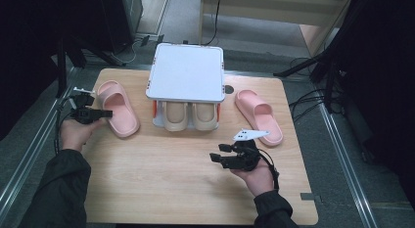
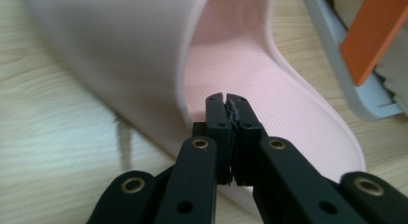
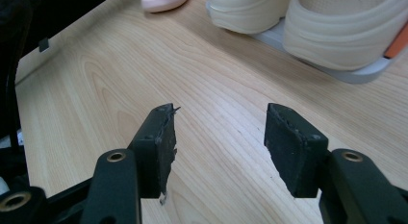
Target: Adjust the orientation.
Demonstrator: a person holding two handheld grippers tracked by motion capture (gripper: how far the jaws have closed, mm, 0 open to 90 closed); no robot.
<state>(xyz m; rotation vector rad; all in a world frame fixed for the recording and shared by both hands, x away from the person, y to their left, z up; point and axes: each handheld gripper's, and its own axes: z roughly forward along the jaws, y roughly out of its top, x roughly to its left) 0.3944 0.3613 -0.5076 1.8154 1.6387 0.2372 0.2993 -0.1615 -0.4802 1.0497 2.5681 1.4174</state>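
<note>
On the wooden table (image 1: 161, 189), the left gripper (image 1: 105, 113) sits at about nine o'clock from the table's middle, its jaws pointing toward three o'clock at the outer edge of the left pink slipper (image 1: 117, 108). In the left gripper view its fingertips (image 2: 226, 106) are clenched tight together with nothing visible between them, the tips resting just over the slipper's (image 2: 250, 65) textured footbed, beside the strap that arches up at ten o'clock. Whether the tips touch the footbed cannot be told. That slipper lies flat on the table, toe toward five o'clock, just beside the small white shoe rack (image 1: 186, 71), which stands at twelve o'clock on the table. A pair of cream slippers (image 1: 188, 115) fills the rack's lower shelf, toes facing the person. The right pink slipper (image 1: 259, 115) lies at two o'clock from the table's middle, near the rack but apart from it. The right gripper (image 1: 218, 154) hovers at four o'clock, close to that slipper's toe end; in the right gripper view its jaws stand released and wide, with bare wood between the pads (image 3: 163, 137) and the cream slippers (image 3: 337, 27) at one o'clock ahead of them.
</note>
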